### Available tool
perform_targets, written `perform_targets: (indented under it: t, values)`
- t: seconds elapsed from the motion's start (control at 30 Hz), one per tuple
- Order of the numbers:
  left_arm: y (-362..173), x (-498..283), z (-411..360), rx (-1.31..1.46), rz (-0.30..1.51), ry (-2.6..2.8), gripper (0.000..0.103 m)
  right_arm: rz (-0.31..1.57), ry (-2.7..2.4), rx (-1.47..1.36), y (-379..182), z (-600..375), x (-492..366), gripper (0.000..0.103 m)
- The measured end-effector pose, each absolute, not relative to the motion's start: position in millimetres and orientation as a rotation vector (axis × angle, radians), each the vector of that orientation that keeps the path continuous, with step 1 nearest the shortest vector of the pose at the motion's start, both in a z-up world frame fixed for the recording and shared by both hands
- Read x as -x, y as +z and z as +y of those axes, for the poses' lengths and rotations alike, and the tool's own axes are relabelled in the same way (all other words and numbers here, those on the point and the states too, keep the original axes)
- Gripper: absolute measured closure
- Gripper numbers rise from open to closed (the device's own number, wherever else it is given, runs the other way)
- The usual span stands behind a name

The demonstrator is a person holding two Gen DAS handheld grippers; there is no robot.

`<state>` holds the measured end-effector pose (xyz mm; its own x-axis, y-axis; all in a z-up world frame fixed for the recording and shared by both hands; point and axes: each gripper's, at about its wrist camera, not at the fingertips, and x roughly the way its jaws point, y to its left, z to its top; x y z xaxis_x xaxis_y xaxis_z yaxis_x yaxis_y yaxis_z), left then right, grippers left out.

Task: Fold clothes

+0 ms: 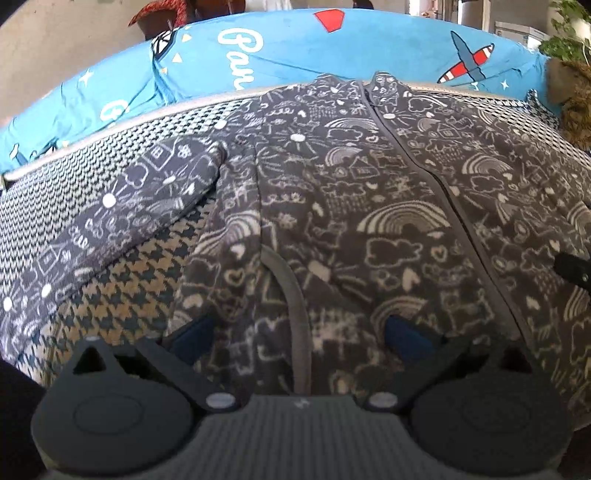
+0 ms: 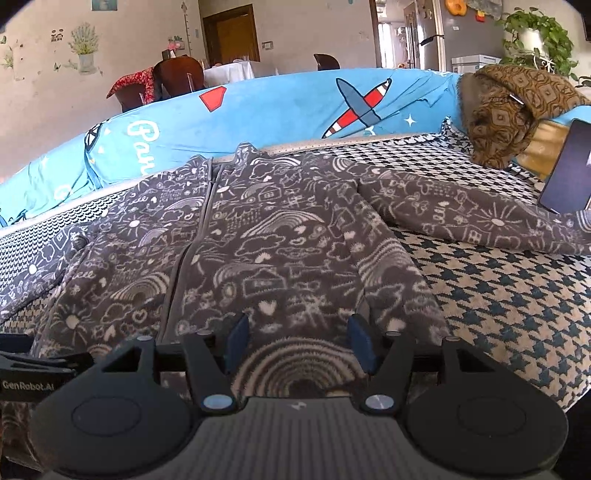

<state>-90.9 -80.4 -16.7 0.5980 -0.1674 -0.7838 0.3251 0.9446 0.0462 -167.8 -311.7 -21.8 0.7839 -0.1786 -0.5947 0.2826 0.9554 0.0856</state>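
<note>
A grey fleece jacket printed with white doodles lies front up on the houndstooth cover, zip closed, collar at the far side. In the left wrist view its left sleeve stretches out to the left. My left gripper stands wide open low over the near hem, its blue pads down against the fleece. In the right wrist view the jacket fills the middle and its other sleeve runs off to the right. My right gripper is open over the hem to the right of the zip, with flat fleece under it.
The houndstooth cover spreads under everything. Behind it runs a blue sheet with aeroplane prints. A brown patterned cloth and a dark flat screen sit at the far right. Chairs and a plant stand beyond.
</note>
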Motion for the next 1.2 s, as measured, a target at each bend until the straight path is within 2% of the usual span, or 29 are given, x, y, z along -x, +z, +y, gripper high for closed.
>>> perform_targets:
  t: [0.3, 0.43, 0.97, 1.0, 1.2]
  values:
    - [-17.5, 93.7, -76.7, -0.190, 0.893, -0.273, 0.000, 0.634, -0.277, -0.224, -23.1, -329.9, 181.0, 0.048]
    - [-17.1, 94.9, -74.2, -0.180, 0.896, -0.266, 0.000, 0.628, -0.267, -0.245, -22.7, -336.7, 188.1, 0.054]
    - [-13.9, 101.0, -69.1, -0.158, 0.903, -0.241, 0.000, 0.621, -0.358, -0.293, -15.5, -356.5, 217.9, 0.052]
    - [-13.5, 101.3, -69.1, -0.157, 0.903, -0.240, 0.000, 0.622, -0.382, -0.295, -15.3, -358.4, 220.3, 0.049]
    - [-11.8, 101.2, -66.6, -0.129, 0.911, -0.239, 0.000, 0.618, -0.500, -0.419, -15.7, -386.1, 233.9, 0.047]
